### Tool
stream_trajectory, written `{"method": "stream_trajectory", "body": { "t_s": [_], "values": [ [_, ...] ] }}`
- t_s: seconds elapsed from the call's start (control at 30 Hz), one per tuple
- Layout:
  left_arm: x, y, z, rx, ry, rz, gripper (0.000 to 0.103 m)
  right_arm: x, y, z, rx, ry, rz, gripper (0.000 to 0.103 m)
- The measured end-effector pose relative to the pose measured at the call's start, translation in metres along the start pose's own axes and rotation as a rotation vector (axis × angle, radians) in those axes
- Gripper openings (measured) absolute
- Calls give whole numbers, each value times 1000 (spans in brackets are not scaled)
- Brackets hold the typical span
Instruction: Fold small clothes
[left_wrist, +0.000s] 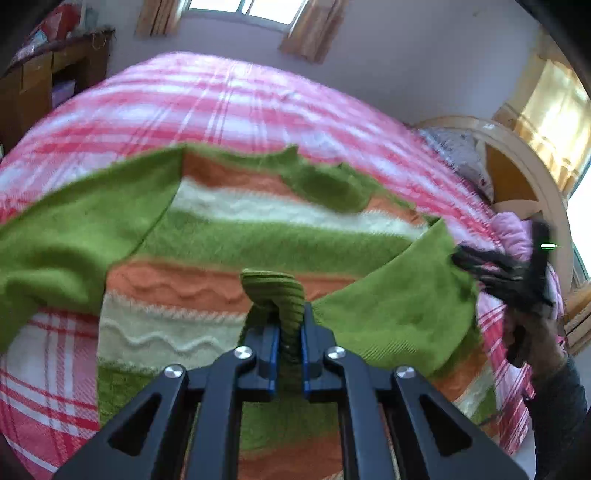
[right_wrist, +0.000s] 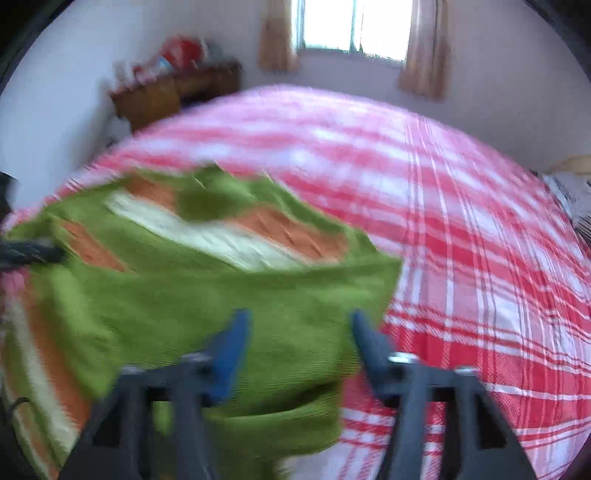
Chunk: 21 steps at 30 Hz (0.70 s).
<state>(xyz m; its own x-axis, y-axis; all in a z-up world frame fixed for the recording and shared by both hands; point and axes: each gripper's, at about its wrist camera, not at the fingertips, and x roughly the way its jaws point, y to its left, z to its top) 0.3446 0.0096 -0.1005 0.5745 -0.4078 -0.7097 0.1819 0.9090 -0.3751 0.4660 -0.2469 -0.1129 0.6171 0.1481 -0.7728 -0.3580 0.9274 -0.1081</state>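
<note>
A small knitted sweater (left_wrist: 236, 236) with green, orange and white stripes lies spread on the bed. My left gripper (left_wrist: 290, 317) is shut on a ribbed green cuff (left_wrist: 275, 291) of the left sleeve, held over the sweater's middle. The right sleeve (left_wrist: 399, 310) lies folded across the body. My right gripper (right_wrist: 299, 325) is open and empty, just above that folded green sleeve (right_wrist: 236, 295); this view is blurred. The right gripper also shows in the left wrist view (left_wrist: 458, 258) at the sleeve's right edge.
The bed has a pink and red checked sheet (right_wrist: 461, 258). A pillow (left_wrist: 461, 155) and pink clothing (left_wrist: 513, 229) lie by the wooden headboard (left_wrist: 524, 166). A wooden desk (right_wrist: 173, 92) stands by the far wall under a window.
</note>
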Motion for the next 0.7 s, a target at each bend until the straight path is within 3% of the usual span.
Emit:
{"method": "stream_trajectory", "body": {
  "t_s": [0.03, 0.13, 0.2, 0.3, 0.43, 0.63, 0.67, 0.7],
  "values": [
    [-3, -1, 3, 2, -17, -1, 10, 5, -8, -2, 45, 16, -1, 38],
    [-12, 0, 17, 23, -67, 1, 10, -11, -43, -22, 268, -79, 130, 38],
    [-9, 5, 25, 22, -59, -7, 10, -25, -52, -36, 326, -121, 172, 38],
    [1, 11, 29, 10, -39, 1, 10, -37, -46, -61, 241, -119, 299, 38],
    [4, 22, 38, -66, -42, -23, 10, -37, -22, -71, 23, -52, 175, 38],
    [2, 18, 45, -70, -43, -12, 10, -28, -19, -58, -15, -82, 166, 37],
    [1, 18, 46, -68, -43, -10, 10, -27, -16, -55, -31, -84, 173, 31],
    [0, 19, 47, -69, -44, -7, 10, -27, -13, -57, -48, -87, 170, 15]
  ]
}}
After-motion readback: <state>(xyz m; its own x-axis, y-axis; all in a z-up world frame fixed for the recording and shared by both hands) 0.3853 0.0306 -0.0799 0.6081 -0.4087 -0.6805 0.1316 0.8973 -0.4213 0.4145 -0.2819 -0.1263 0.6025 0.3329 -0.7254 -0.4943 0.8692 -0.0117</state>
